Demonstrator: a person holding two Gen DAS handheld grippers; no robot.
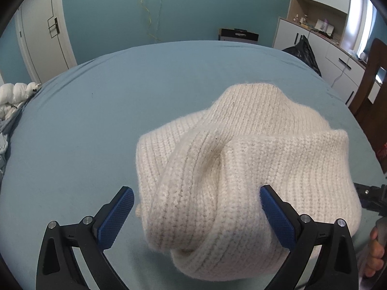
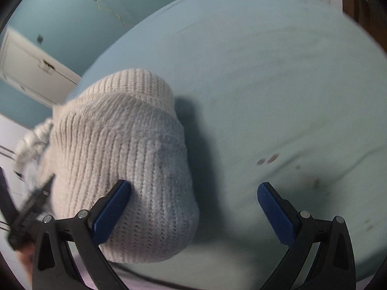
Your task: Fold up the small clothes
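A cream knitted garment lies bunched and partly folded on the light blue bed sheet. My left gripper is open, its blue pads spread wide just above the near part of the knit, with a twisted fold between them. In the right wrist view the same knit fills the lower left. My right gripper is open too; its left pad sits over the knit's right edge and its right pad over bare sheet. This view is motion-blurred.
A white padded jacket lies at the bed's left edge. Black bag, white cabinets and a wooden chair stand right of the bed. A hand on the other gripper's handle shows at lower right. Small stains mark the sheet.
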